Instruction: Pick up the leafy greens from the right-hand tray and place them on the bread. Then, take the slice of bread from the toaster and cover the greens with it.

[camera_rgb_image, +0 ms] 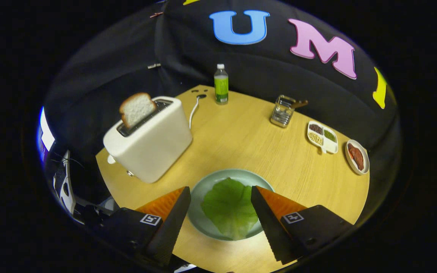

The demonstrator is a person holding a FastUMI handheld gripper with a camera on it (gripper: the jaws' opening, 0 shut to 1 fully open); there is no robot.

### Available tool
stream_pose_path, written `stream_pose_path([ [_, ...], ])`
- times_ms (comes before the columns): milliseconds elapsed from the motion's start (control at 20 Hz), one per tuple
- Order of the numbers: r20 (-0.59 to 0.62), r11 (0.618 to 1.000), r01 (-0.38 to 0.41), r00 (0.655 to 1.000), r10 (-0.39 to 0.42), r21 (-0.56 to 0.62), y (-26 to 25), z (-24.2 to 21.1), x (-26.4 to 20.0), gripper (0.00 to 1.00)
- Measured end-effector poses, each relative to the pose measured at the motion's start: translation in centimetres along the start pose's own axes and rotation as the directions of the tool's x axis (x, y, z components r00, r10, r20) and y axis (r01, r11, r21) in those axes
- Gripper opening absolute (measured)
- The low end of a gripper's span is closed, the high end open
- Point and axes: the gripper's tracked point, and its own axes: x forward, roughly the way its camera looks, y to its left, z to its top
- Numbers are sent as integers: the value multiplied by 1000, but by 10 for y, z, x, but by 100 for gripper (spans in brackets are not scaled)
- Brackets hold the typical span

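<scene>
The jaws (pixel 220 199) stand wide apart and hold nothing, hovering above a round pale plate (pixel 197 197) on the wooden surface (pixel 241 140). A leafy green (pixel 229 207) lies flat on that plate, directly between the jaws and below them, touching neither; whether bread sits under the leaf cannot be told. Beyond the left jaw stands a white toaster (pixel 150 146), tilted in this view, with a slice of bread (pixel 136 109) upright in its slot, its upper half standing clear. A white cable (pixel 193 110) runs from behind the toaster. Farther ahead, a bottle with a green label (pixel 221 84) stands upright near the far edge. Beyond the right jaw stand a metal holder (pixel 282 111), then a white divided tray (pixel 322 137) of mixed grains, then a small dish (pixel 357 156) with a reddish item, well apart from the plate.
</scene>
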Motion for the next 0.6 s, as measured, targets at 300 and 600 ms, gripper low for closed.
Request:
stream_pose_path([
  [300, 219, 985, -166, 960, 173, -54, 104, 117, -30, 99],
  [600, 164, 982, -184, 969, 186, -31, 184, 145, 20, 99],
])
